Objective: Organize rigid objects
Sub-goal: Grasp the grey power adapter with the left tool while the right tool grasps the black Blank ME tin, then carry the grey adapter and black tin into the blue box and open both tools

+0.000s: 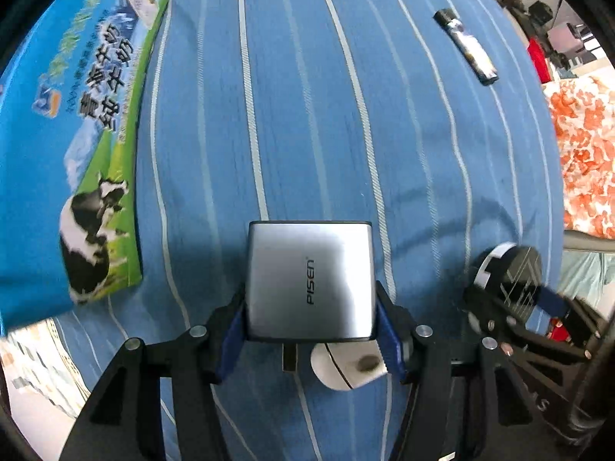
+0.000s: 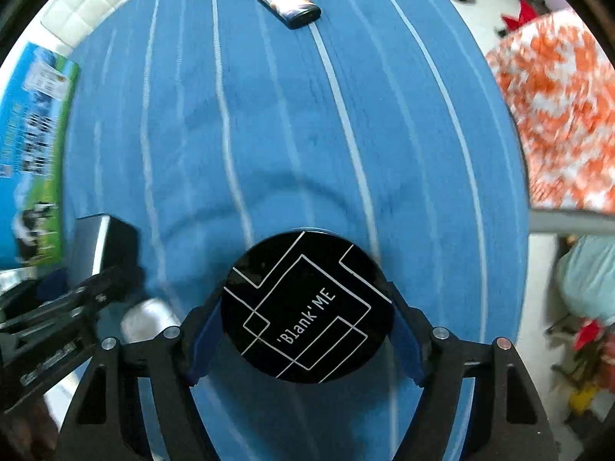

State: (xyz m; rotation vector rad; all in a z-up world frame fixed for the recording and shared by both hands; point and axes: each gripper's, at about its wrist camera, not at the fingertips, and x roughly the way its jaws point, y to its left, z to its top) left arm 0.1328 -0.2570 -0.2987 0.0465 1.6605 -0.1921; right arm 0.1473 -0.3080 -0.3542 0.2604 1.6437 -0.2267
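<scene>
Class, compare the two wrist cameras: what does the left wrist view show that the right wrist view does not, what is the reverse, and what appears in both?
Only the left wrist view shows the PISEN lettering on the grey charger held in the left claw.

Only the right wrist view shows the 'Blank'ME lettering on the black round compact held in the right claw.

Both show the blue striped cloth, the milk carton box, the lighter and the orange-patterned fabric.

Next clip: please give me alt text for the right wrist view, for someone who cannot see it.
The right hand-held gripper is shut on a round black compact printed 'Blank'ME, held over a blue striped cloth. A dark lighter lies farther ahead on the cloth, and a blue-green milk carton box lies at the left edge. The left hand-held gripper shows at lower left, blurred.
</scene>
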